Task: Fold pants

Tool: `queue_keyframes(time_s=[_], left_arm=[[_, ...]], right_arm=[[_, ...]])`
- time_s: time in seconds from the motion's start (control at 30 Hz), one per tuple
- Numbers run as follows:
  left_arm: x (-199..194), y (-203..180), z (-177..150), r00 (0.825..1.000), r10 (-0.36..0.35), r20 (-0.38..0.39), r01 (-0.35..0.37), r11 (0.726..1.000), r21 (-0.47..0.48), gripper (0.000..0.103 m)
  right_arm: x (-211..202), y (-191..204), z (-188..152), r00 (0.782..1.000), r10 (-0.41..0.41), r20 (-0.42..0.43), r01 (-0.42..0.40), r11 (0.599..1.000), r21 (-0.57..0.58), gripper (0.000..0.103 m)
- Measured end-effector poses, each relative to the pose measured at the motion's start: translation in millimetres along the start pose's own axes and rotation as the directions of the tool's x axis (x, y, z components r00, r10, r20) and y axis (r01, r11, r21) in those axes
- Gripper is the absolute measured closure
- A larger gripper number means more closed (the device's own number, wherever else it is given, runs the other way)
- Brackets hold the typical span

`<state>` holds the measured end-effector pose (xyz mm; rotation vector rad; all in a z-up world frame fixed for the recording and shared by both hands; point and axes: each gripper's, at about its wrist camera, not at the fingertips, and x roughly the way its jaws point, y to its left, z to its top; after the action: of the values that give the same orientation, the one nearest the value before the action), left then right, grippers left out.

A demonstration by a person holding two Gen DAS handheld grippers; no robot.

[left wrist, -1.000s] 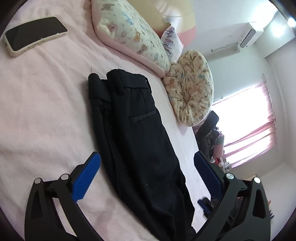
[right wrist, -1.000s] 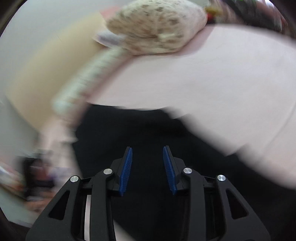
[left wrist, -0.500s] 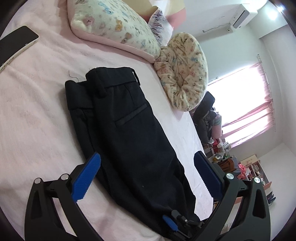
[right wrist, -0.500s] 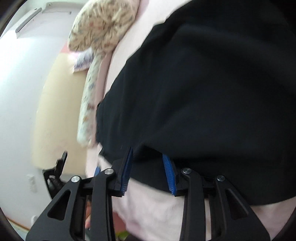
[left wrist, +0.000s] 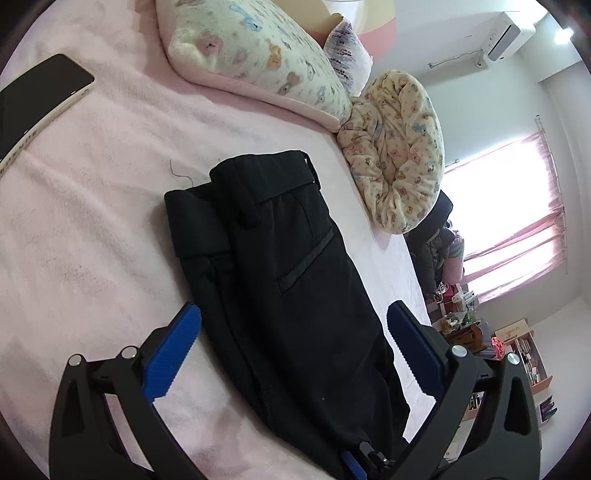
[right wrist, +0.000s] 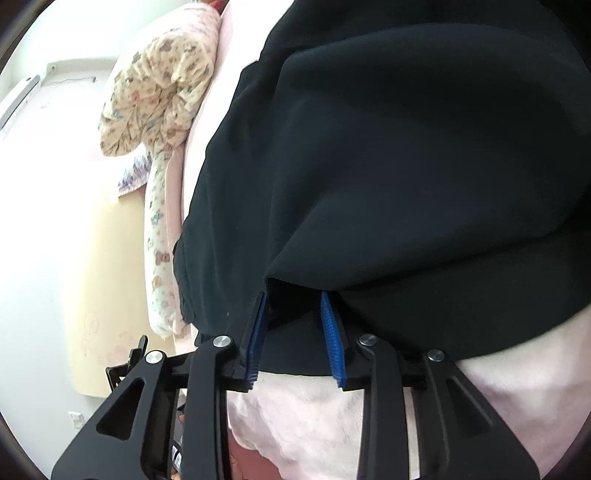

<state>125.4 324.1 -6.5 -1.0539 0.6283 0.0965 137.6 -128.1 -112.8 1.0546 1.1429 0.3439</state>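
Pink-curtained bright window (left wrist: 517,218), white walls (left wrist: 461,33)

bare pink bedspread (left wrist: 92,229) left of pants (left wrist: 280,280), pillows (left wrist: 258,55) beyond — phone (left wrist: 37,99)

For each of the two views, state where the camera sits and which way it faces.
Left wrist: on the left gripper, above the bed, facing along the black pants toward the pillow; its open fingers show.
Right wrist: on the right gripper, low at the pants' hem, facing up their length; its fingers straddle the hem.
Shared: pants, bed, rolled blanket.
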Motion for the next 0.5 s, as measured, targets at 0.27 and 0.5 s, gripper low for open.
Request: queue_keyframes(time_s=[0.27,0.5], left_arm=[[4,-2,-4,1.0,-0.014,-0.026,0.014,1.0,0.011,0.002],[11,0,-5,0.996,-0.07,-0.053,0.069,0.997,-0.019,0.002]], right_arm=[[-1,-3,0,0.999,0.036,0.04,-0.038,0.998,0.052,0.049],[5,-9,5,0.99,0.038,0.133,-0.042,0.999,0.028,0.094]])
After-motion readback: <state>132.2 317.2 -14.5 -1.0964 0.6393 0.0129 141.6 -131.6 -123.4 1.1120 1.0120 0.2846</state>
